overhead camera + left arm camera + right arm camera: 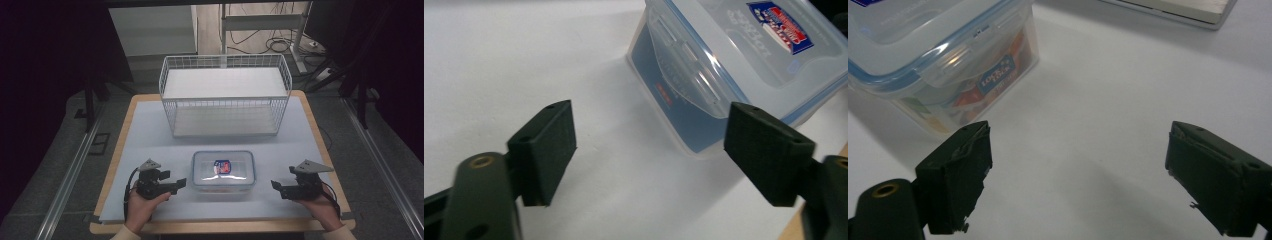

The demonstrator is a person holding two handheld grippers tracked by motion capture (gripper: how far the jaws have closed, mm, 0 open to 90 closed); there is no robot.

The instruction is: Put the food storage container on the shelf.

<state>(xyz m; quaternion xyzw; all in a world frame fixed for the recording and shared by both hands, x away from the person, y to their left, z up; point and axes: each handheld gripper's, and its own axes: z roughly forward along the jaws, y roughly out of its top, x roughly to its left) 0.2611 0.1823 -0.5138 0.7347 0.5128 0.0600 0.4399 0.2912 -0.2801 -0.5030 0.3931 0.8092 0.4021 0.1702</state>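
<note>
One table (150,130), white-topped with a wooden edge. One white wire basket (225,95) at twelve o'clock on it, standing upright and well apart from both hands. One clear plastic container (223,171) with a blue-rimmed lid, at six o'clock from the basket, lying flat between the two grippers; one red-and-blue label (223,166) on its lid. Two grippers, one per hand. Left gripper (180,184) at nine o'clock of the container, held level in the left hand (141,206) and pointing toward three o'clock, just beside the container's near corner; jaws spread wide with only bare tabletop between the pads, the container (724,70) lying just beyond them. Right gripper (276,187) at three o'clock of the container, held level in the right hand (320,210) and pointing toward nine o'clock, near the container but apart from it; jaws likewise wide, gripping nothing.
</note>
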